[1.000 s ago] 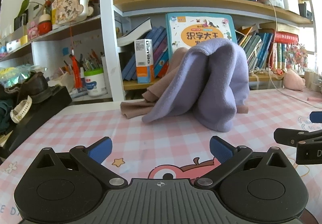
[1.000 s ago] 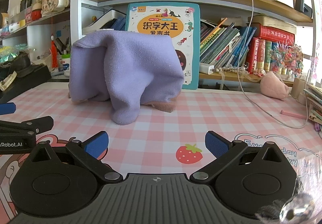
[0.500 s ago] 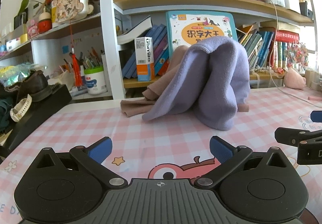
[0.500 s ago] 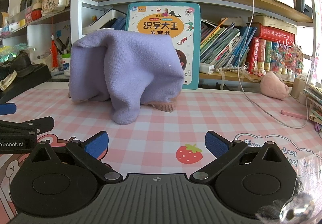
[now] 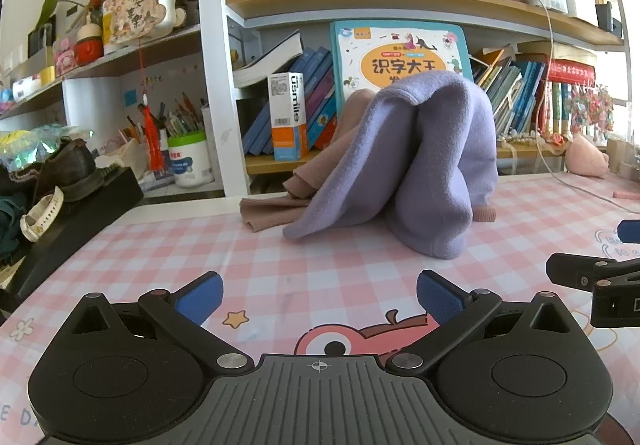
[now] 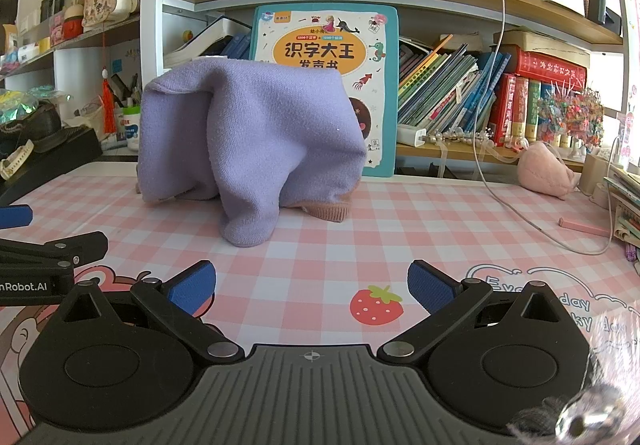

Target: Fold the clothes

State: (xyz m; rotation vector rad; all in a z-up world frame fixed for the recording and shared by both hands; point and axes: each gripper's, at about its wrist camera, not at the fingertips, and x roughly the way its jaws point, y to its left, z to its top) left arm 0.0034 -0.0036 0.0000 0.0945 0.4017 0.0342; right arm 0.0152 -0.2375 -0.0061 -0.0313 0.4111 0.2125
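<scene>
A lilac knitted garment (image 5: 424, 165) (image 6: 256, 133) stands heaped at the back of the pink checked table mat (image 5: 320, 265) (image 6: 400, 229), draped over a dusty-pink garment (image 5: 280, 209) (image 6: 332, 211) whose edges stick out below it. My left gripper (image 5: 319, 295) is open and holds nothing, low over the mat well in front of the heap. My right gripper (image 6: 312, 283) is also open with nothing between its blue pads. Each gripper's side shows at the edge of the other's view.
Bookshelves with a large picture book (image 6: 324, 57) stand right behind the clothes. A white cable (image 6: 520, 205) and a pink plush (image 6: 546, 171) lie at the right. A black stand with shoes (image 5: 68, 165) sits at the left. Bare mat lies between grippers and heap.
The left wrist view has shifted a little, so the heap sits slightly lower and further right in it. The right gripper and the clothes have hardly moved.
</scene>
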